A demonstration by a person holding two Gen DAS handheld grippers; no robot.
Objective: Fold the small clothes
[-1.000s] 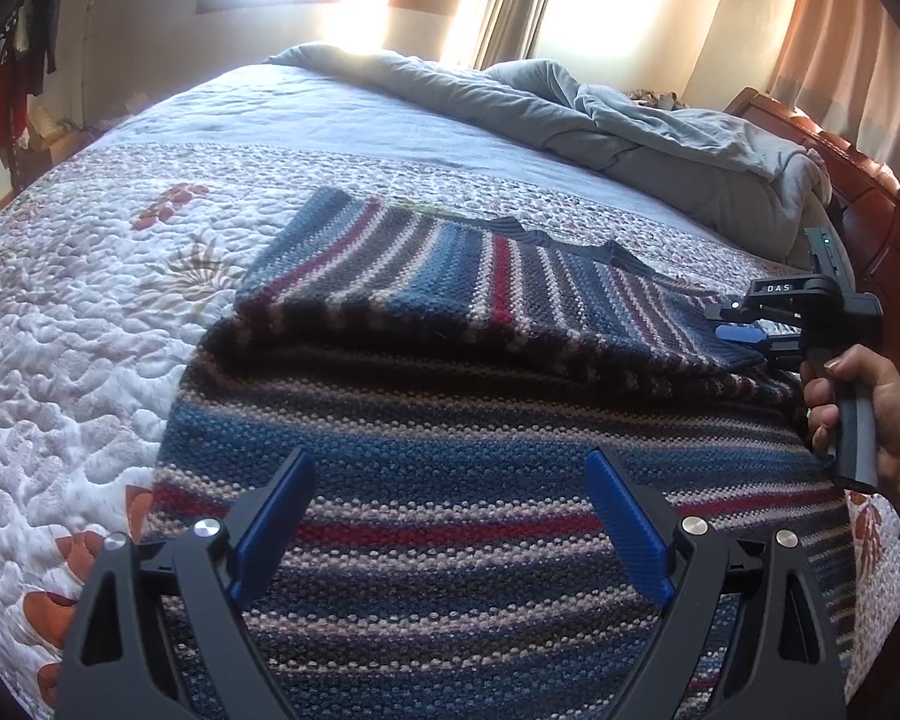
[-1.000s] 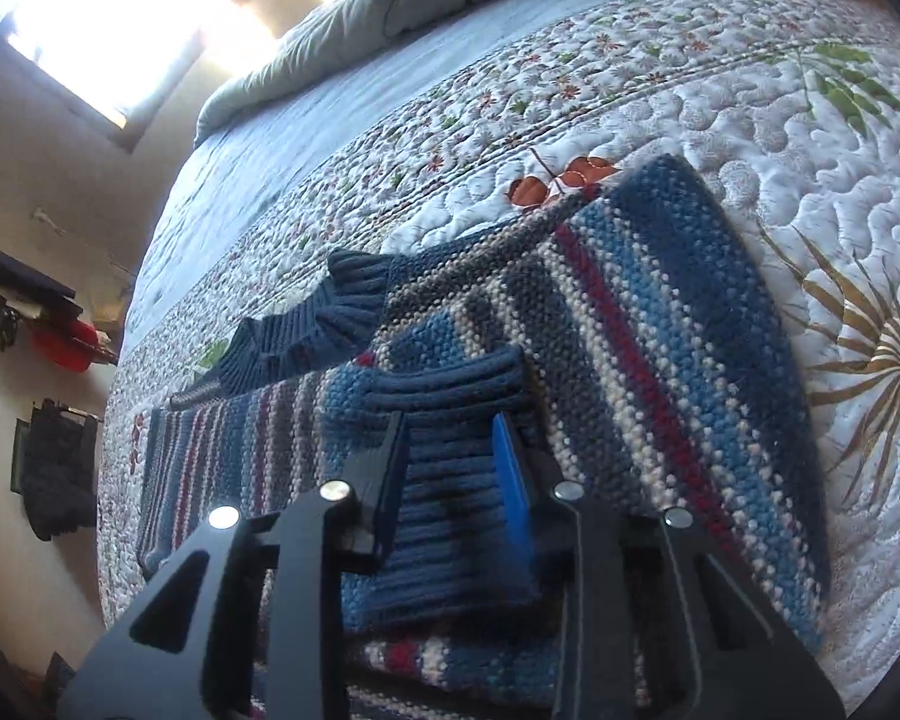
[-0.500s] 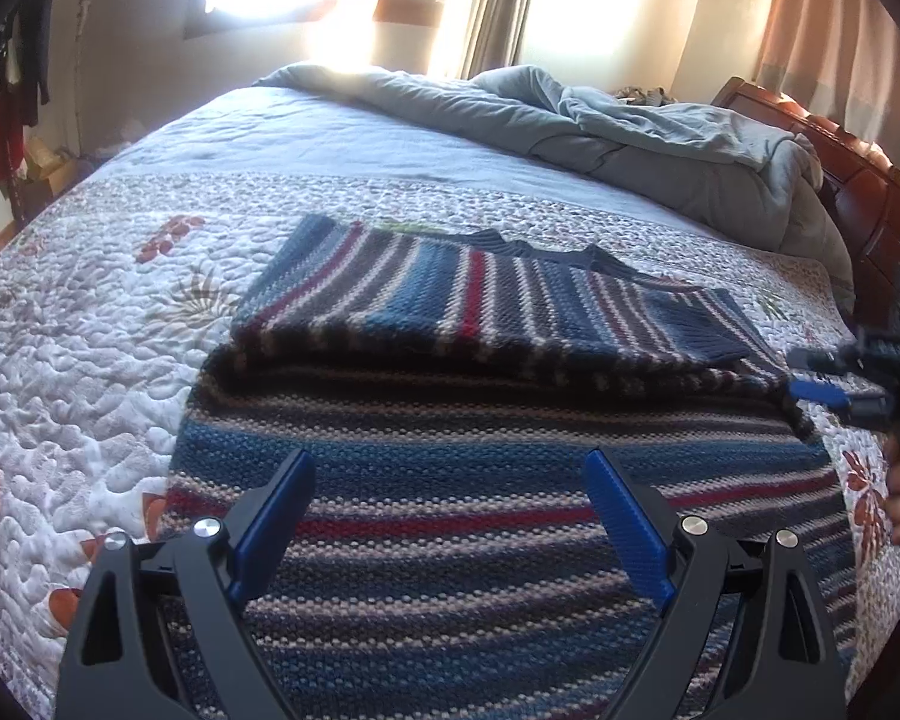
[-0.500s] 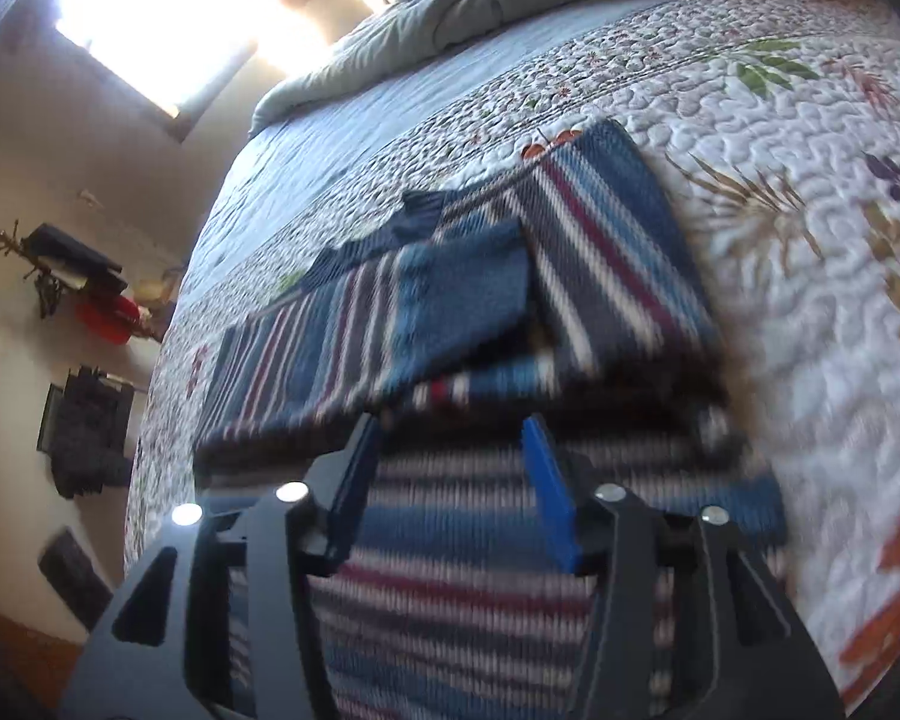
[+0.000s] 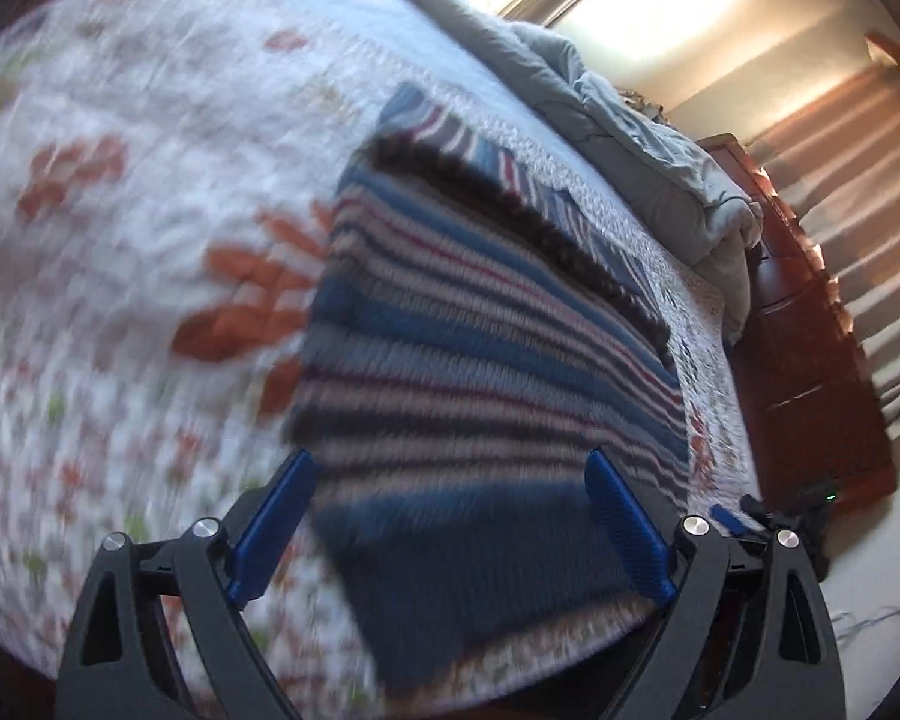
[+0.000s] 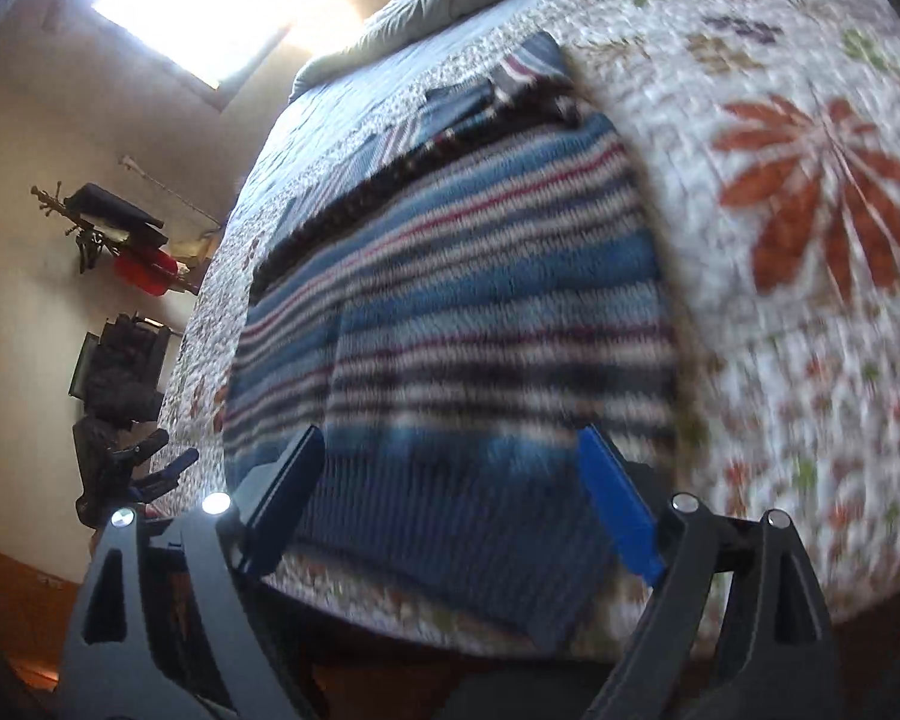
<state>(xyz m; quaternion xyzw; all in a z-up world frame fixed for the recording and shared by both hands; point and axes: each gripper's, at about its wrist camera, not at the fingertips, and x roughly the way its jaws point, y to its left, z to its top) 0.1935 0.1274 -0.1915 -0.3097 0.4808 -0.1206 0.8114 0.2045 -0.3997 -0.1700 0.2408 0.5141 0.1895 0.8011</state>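
A striped knit sweater (image 5: 486, 360) in blue, white, dark and red lies flat on the bed, its sleeves folded across its far part. It also shows in the right wrist view (image 6: 468, 324). My left gripper (image 5: 450, 525) is open and empty, over the sweater's near blue hem at its left corner. My right gripper (image 6: 450, 504) is open and empty, over the near hem at its right corner. The right gripper's tip shows in the left wrist view (image 5: 750, 519), and the left gripper shows in the right wrist view (image 6: 150, 468). Both views are blurred by motion.
The bed has a white quilt (image 5: 120, 228) with orange flowers (image 6: 822, 198). A grey duvet (image 5: 648, 144) is bunched at the far side. A wooden bed frame (image 5: 810, 372) stands to the right. Clothes hang on the wall (image 6: 120, 234).
Both grippers have pulled back to the sweater's near hem and tilted. The right gripper, nearly shut over the folded sleeve a second ago, has opened wide and left it lying on the sweater.
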